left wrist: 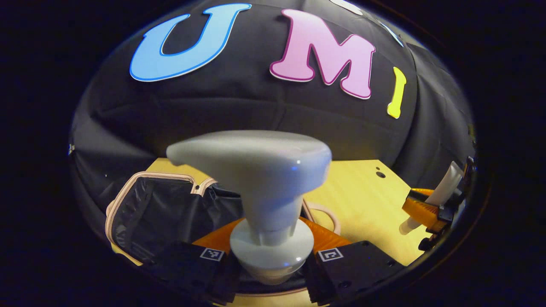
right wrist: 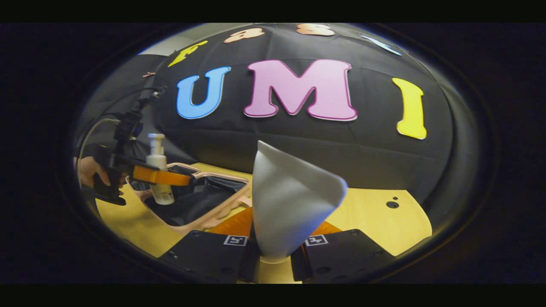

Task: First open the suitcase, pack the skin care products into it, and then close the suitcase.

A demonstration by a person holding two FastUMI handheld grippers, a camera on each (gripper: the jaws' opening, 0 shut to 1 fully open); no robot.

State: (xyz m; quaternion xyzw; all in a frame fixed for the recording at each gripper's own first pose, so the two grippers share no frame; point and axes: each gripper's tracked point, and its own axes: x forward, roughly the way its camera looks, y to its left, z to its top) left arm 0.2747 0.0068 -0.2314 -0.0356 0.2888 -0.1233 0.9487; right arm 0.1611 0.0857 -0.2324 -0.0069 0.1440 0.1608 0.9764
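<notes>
My left gripper (left wrist: 273,256) has its fingers pressed on the neck of a white pump bottle (left wrist: 260,179), whose broad pump head looms close to the lens. My right gripper (right wrist: 273,251) has its fingers clamped on a white tube (right wrist: 290,204), crimped end up. Beyond the left fingers I see the open suitcase (left wrist: 158,204), pink-rimmed with a dark lining, lying on the yellow table (left wrist: 362,192) to the left; its inside looks bare. In the right gripper view the bottle hangs over the suitcase's near left edge. To the right the table is open as far as the booth wall.
</notes>
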